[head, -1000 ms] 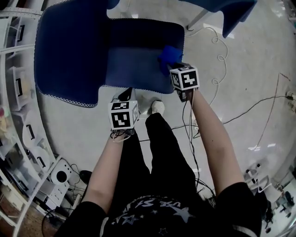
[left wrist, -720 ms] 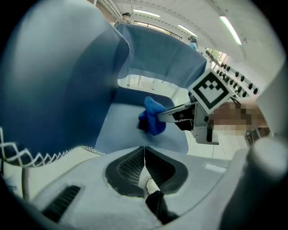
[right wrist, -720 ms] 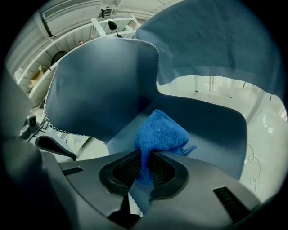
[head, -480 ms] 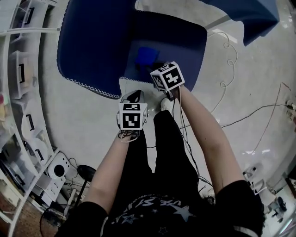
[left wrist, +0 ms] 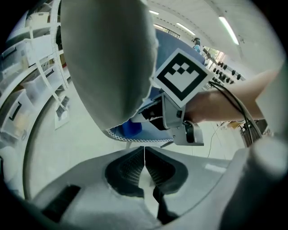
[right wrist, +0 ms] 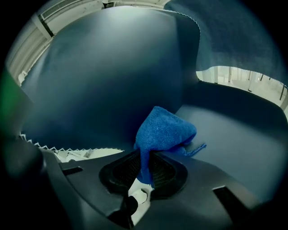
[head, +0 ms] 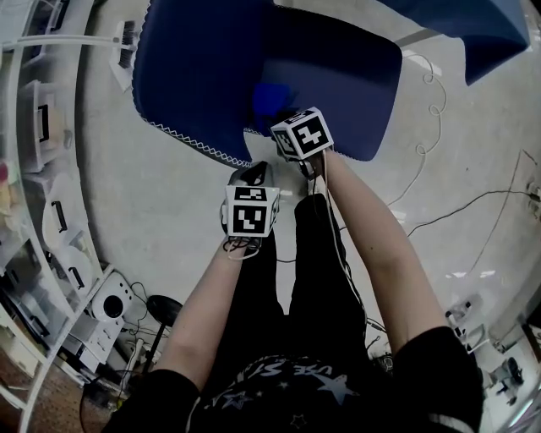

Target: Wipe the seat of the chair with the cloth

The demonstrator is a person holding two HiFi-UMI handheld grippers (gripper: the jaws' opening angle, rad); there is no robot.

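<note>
The blue chair shows its dark seat (head: 355, 76) and, to the left, its backrest (head: 194, 68) with a white stitched edge. A blue cloth (head: 269, 97) lies bunched on the seat's left part, close to the backrest. My right gripper (head: 286, 118) is shut on it. In the right gripper view the cloth (right wrist: 164, 130) hangs pinched between the jaws of that gripper (right wrist: 145, 168), resting on the seat (right wrist: 234, 130). My left gripper (head: 254, 172) hovers off the seat's front edge. Its jaws (left wrist: 144, 164) are shut on nothing. From it I see the cloth (left wrist: 132, 128) and the right gripper's marker cube (left wrist: 182, 74).
White shelves with bins (head: 42, 127) curve along the left. Cables (head: 439, 211) trail over the floor on the right. Another blue piece of furniture (head: 473, 25) stands at the top right. The person's legs (head: 296, 279) are just below the seat's edge. Small devices (head: 110, 309) sit on the floor at lower left.
The right gripper has dragged the cloth across the seat from its right side to its left, near the backrest. The left gripper has stayed by the front edge.
</note>
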